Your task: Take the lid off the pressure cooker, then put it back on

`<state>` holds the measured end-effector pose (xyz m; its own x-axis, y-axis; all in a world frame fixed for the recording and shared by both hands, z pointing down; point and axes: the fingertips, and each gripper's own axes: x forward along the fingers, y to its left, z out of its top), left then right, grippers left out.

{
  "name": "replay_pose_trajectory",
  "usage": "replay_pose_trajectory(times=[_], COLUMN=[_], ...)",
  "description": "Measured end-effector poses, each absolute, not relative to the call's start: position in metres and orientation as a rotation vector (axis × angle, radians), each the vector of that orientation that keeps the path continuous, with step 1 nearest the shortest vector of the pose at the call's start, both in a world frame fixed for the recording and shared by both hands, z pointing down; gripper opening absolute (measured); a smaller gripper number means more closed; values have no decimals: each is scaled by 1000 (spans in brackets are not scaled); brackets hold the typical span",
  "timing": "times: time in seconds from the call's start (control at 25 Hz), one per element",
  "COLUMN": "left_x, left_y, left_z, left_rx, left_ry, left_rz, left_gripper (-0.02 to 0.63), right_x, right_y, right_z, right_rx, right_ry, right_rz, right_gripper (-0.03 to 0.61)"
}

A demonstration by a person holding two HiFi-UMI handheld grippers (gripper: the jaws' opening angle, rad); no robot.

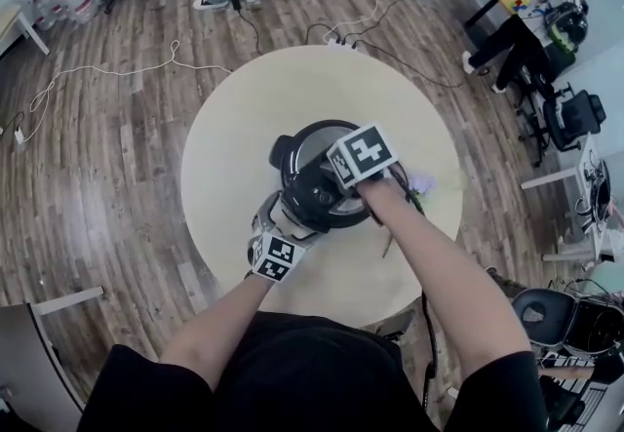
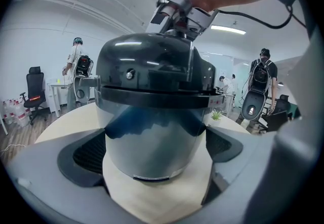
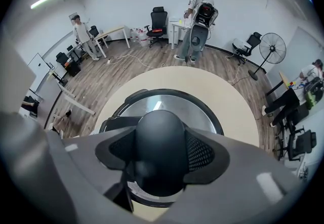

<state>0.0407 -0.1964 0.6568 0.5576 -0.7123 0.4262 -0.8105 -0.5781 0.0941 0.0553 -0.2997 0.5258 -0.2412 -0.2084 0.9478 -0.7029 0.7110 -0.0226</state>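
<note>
Right gripper (image 1: 341,182), head view: set on top of the pressure cooker (image 1: 305,149) at the centre of the round table (image 1: 244,103); left gripper (image 1: 292,216) at its near side. Left gripper view: jaws clamp the cooker body, lid (image 2: 147,61) seated. Right gripper view: jaws clamp the lid's knob (image 3: 159,137).

Your head camera looks steeply down on the pressure cooker (image 1: 304,159) from well above, taking in the whole round table (image 1: 234,128) around it and the floor (image 1: 97,176) beyond. Your left gripper view sits low at the cooker's side, very close, facing nearly level across the tabletop, while your right gripper view looks down from just above the lid knob (image 3: 159,142), which fills its middle. All three views share the cooker and the table under it.
</note>
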Motion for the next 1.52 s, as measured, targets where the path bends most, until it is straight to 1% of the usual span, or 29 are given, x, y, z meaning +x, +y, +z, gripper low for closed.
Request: replay_pose_trajectory(times=[0.52, 0.68, 0.96, 1.16, 1.36, 1.52], left_x=[39, 39, 39, 38, 39, 37], left_y=[-197, -197, -195, -193, -196, -195], left_z=[656, 656, 658, 663, 656, 658], left_rx=[2520, 2521, 2522, 2516, 2520, 2523], left_ry=[-1249, -1251, -1254, -1251, -1249, -1252], left_rz=[502, 503, 504, 513, 509, 510], left_gripper=[591, 591, 591, 591, 591, 591], right_x=[58, 61, 78, 119, 187, 238], right_y=[-300, -301, -309, -312, -305, -274], right_z=[521, 509, 478, 447, 417, 417], right_rx=[693, 696, 710, 782, 862, 898], right_ry=[-1777, -1768, -1780, -1806, -1766, -1722], right_rz=[560, 601, 564, 603, 597, 621], right_gripper=[287, 287, 287, 287, 287, 287])
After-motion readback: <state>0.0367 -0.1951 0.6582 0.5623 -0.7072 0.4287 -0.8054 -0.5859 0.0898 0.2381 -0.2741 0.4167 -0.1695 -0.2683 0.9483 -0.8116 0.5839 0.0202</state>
